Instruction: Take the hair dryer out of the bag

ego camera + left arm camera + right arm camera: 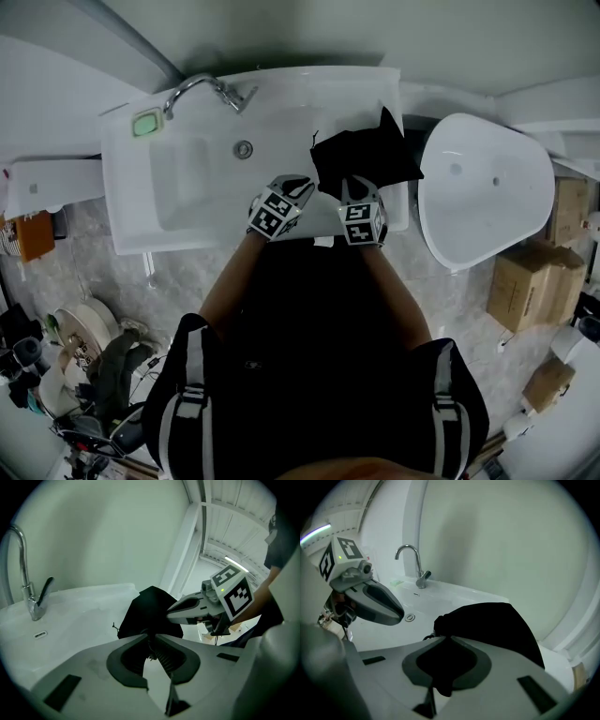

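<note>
A black cloth bag (pixel 366 150) lies on the sink's right ledge (pixel 398 211); no hair dryer shows. My left gripper (pixel 302 186) is at the bag's near left corner. In the left gripper view its jaws (pixel 151 641) stand shut, with a scrap of the bag's (pixel 150 609) edge pinched at the tips. My right gripper (pixel 354 183) holds the bag's near edge. In the right gripper view black cloth fills the gap between its jaws (pixel 443 641) and hangs down behind them, and the bag (pixel 497 620) bulges beyond. Each gripper shows in the other's view: right gripper (pixel 176 612), left gripper (pixel 396 613).
The white sink basin (pixel 187 187) has a chrome faucet (pixel 202 89), a drain (pixel 244 148) and a green soap bar (pixel 147 123). A white toilet (pixel 483 187) stands to the right, with cardboard boxes (pixel 530 281) beside it. Clutter (pixel 84 366) lies on the floor at lower left.
</note>
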